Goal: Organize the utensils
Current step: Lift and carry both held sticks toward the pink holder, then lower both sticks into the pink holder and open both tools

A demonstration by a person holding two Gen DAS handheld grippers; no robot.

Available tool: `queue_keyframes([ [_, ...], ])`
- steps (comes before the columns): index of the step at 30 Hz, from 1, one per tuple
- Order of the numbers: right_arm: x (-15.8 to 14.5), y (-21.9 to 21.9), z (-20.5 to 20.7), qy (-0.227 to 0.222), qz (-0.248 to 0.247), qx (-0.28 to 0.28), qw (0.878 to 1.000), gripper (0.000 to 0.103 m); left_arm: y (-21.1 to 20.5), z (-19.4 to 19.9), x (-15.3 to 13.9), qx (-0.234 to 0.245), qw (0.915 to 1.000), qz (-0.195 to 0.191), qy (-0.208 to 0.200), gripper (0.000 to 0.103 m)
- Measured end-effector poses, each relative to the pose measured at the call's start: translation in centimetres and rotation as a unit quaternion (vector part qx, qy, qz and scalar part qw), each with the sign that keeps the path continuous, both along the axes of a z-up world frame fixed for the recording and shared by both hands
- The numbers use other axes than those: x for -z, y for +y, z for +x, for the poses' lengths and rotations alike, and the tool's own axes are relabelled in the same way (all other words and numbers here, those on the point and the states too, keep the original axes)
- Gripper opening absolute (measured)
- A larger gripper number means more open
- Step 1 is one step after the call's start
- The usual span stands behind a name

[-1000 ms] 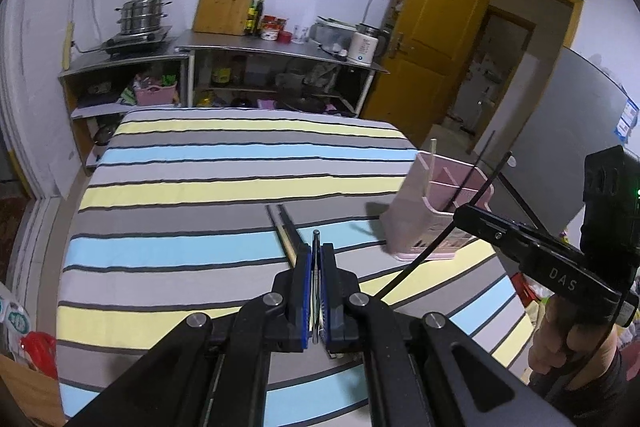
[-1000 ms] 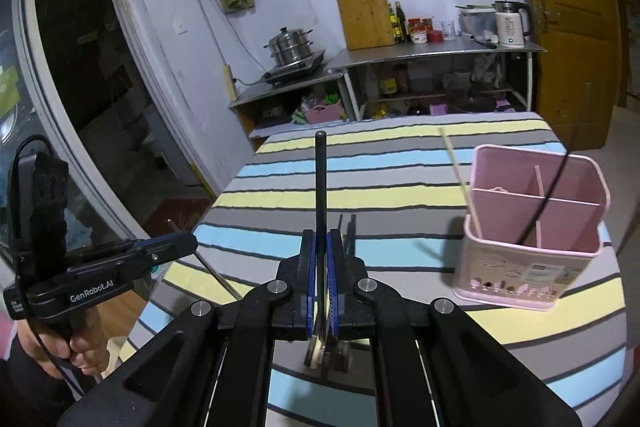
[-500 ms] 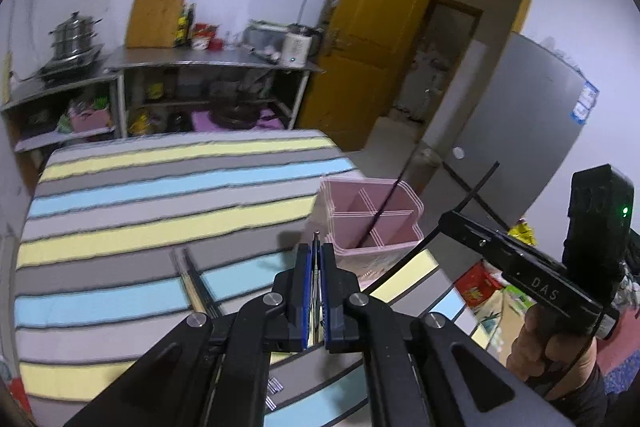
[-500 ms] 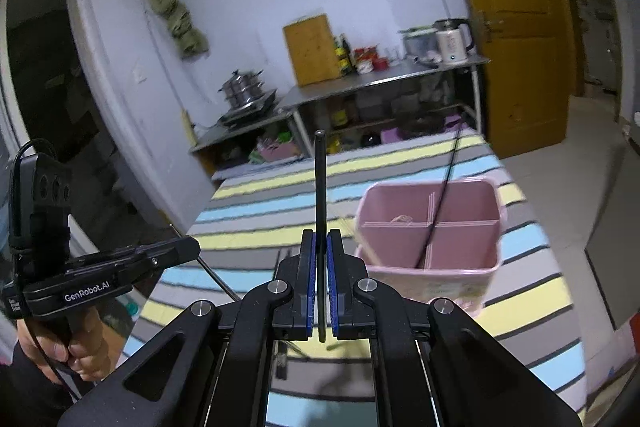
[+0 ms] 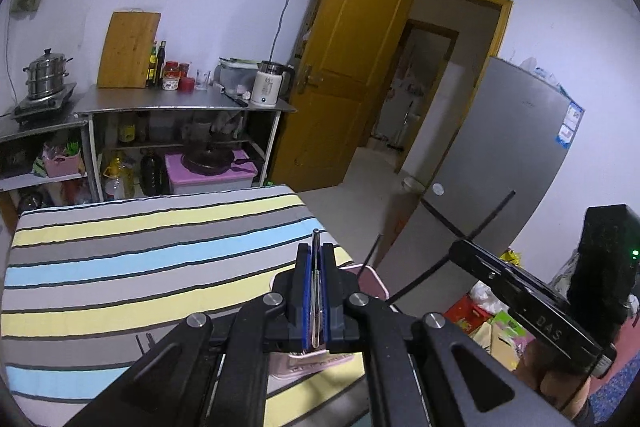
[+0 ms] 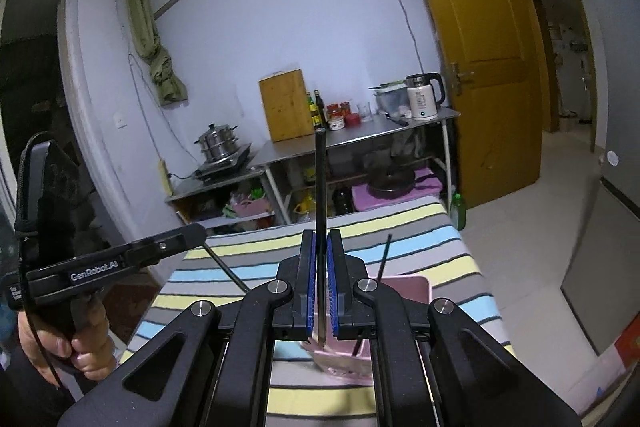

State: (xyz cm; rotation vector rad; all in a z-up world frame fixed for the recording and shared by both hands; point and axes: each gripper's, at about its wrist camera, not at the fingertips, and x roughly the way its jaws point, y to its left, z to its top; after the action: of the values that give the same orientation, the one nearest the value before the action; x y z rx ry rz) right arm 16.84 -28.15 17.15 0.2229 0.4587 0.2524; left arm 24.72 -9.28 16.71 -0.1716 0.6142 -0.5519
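My left gripper [image 5: 316, 251] is shut on a thin dark chopstick [image 5: 316, 241] whose tip sticks out past the pads. Just beneath it, mostly hidden by the jaws, sits the pink utensil holder [image 5: 374, 281] near the right edge of the striped table [image 5: 120, 267]. My right gripper [image 6: 321, 239] is shut on a black chopstick [image 6: 320, 179] that stands upright above the pink holder [image 6: 406, 289]. Another black chopstick [image 6: 385, 254] stands in that holder. Each gripper also shows in the other's view: the right gripper [image 5: 458, 247] and the left gripper [image 6: 200, 230].
Loose chopsticks [image 5: 144, 341] lie on the cloth at the near left. Beyond the table stand metal shelves [image 5: 180, 103] with pots, bottles, a kettle and a cutting board. An orange door [image 5: 348, 67] stands open and a grey fridge [image 5: 500, 155] is at the right.
Both grippers have risen and swung toward the pink holder, each still gripping its chopstick. The holder has slid from the right of each view to right under the jaws.
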Motion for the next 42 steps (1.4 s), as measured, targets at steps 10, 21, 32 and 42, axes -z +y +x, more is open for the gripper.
queue_keyframes([
  [10,5.0,-0.2,3.3,0.058,-0.001,0.010,0.998,0.005,-1.8,3.0,5.7,0.003,0.9983,0.029,0.051,0.004],
  [21,8.8,-1.0,4.5,0.107,0.005,0.013,0.994,0.005,-1.7,3.9,8.1,0.001,0.9967,0.036,0.073,0.004],
  [32,8.3,-1.2,3.7,0.110,0.004,0.031,0.993,0.025,0.2,1.5,5.4,-0.008,0.9990,0.025,0.037,0.011],
  [42,7.4,-2.9,0.7,0.091,0.020,0.063,0.994,0.037,6.7,-1.8,5.1,-0.068,0.9973,0.015,0.025,0.011],
])
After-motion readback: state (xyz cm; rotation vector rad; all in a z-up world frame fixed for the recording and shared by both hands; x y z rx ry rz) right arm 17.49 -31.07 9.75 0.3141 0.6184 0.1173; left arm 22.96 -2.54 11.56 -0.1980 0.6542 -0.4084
